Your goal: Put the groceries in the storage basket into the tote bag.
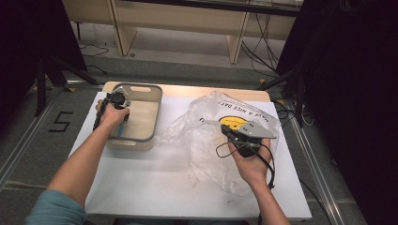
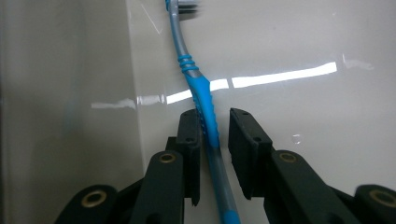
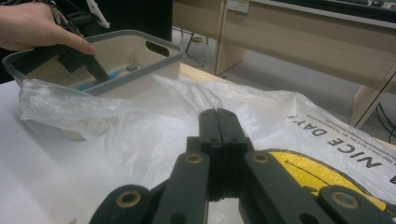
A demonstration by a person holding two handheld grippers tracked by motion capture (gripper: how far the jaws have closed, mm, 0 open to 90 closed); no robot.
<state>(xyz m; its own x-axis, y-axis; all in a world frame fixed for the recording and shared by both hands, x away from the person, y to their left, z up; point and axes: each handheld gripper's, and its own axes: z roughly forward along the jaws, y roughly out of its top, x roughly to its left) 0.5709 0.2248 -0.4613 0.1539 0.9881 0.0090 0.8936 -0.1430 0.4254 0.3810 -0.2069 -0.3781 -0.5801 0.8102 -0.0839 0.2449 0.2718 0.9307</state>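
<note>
Reaching into beige bin [image 1: 141, 117] upper left of high view: left gripper [image 1: 123, 125]; right gripper [image 1: 224, 124] over plastic bag [image 1: 206, 140], centre. Left gripper view: jaws parted, blue toothbrush [image 2: 205, 100] between, touching left one. Right gripper view: jaws together, empty, bottom centre.

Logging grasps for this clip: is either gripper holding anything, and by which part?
No firm hold: left gripper brackets the toothbrush handle, jaws open. Right gripper shut, empty.

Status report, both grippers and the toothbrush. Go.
Left gripper open, jaws astride the toothbrush lying in the bin. Right gripper shut over the plastic bag; pinch unclear. Nothing obstructing.
</note>
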